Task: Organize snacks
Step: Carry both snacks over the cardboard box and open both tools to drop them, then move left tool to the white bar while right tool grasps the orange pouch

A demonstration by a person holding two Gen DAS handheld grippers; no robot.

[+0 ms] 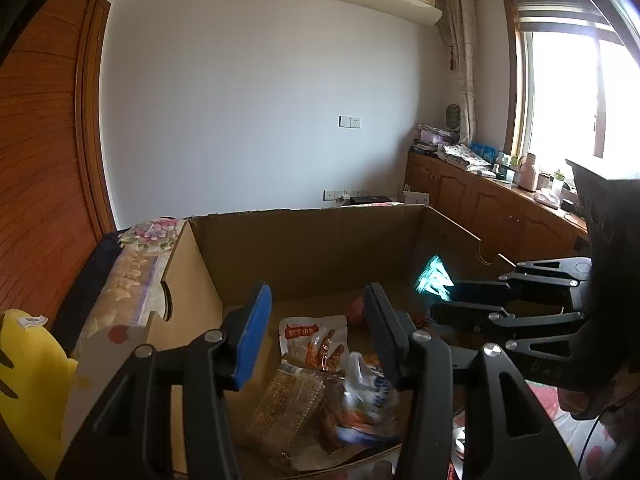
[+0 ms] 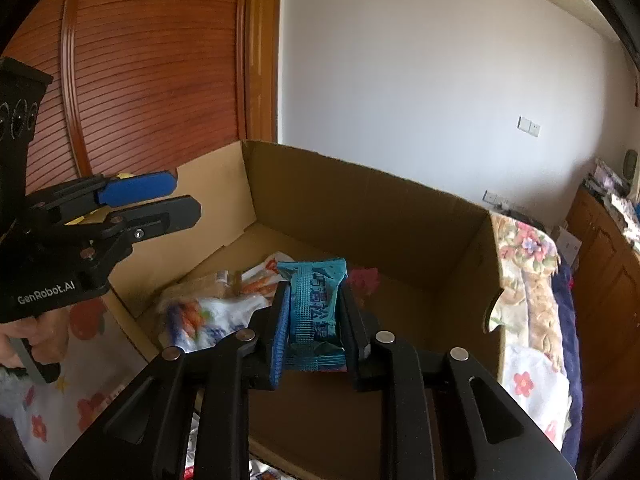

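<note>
An open cardboard box (image 1: 304,216) (image 2: 360,180) holds several snacks: a white packet with orange print (image 1: 316,340), a brown bar in clear wrap (image 1: 288,404) and a blurred white-and-blue bag (image 1: 368,396) (image 2: 200,320). My left gripper (image 1: 318,332) (image 2: 182,198) hangs open over them with nothing between its fingers. My right gripper (image 2: 314,300) is shut on a teal snack packet (image 2: 314,300) (image 1: 434,280), held upright above the box floor. In the left wrist view the right gripper (image 1: 444,300) reaches in over the box's right wall.
The box rests on floral bedding (image 2: 528,264) (image 1: 152,236). A yellow plush (image 1: 28,380) lies left of the box. A wooden sliding door (image 2: 160,60) stands behind, and low wooden cabinets (image 1: 480,200) run under the window at the right.
</note>
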